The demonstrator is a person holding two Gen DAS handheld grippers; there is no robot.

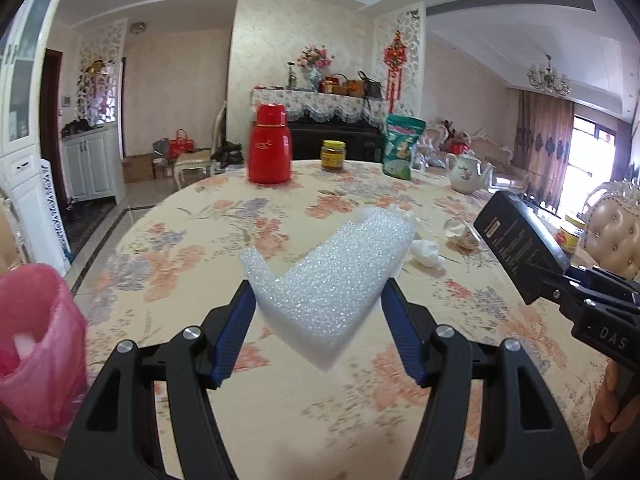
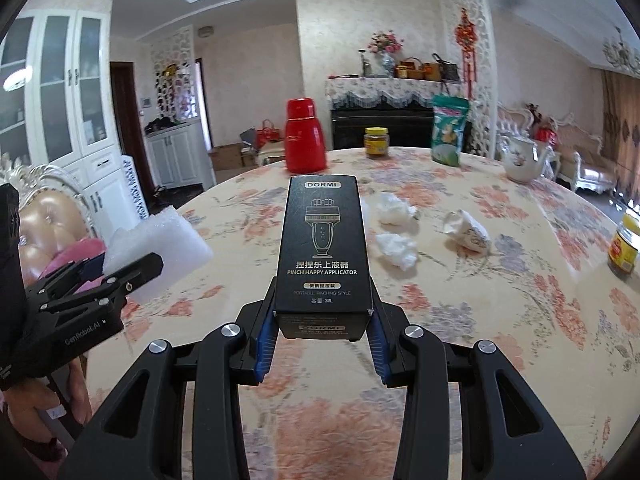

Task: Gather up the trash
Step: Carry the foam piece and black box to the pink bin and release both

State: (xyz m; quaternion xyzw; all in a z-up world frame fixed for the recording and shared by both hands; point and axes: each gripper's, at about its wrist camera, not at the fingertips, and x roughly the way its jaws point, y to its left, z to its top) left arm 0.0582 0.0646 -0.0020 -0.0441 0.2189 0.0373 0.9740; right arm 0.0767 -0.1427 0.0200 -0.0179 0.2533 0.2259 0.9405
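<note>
My left gripper (image 1: 318, 300) is shut on a white foam piece (image 1: 332, 276) and holds it above the floral table (image 1: 280, 420). It also shows in the right wrist view (image 2: 132, 270) at the left, with the foam (image 2: 160, 246). My right gripper (image 2: 322, 300) is shut on a black DORMI box (image 2: 322, 248); in the left wrist view the box (image 1: 516, 246) and the gripper (image 1: 560, 284) are at the right. Two crumpled white tissues (image 2: 394, 208) (image 2: 396, 248) and a crumpled paper cup (image 2: 468, 232) lie on the table.
A bin with a pink bag (image 1: 36, 344) stands left of the table. On the far side stand a red thermos (image 2: 305, 136), a yellow-lidded jar (image 2: 376, 142), a green snack bag (image 2: 449, 130) and a white teapot (image 2: 520, 160). Another jar (image 2: 626, 244) is at the right edge.
</note>
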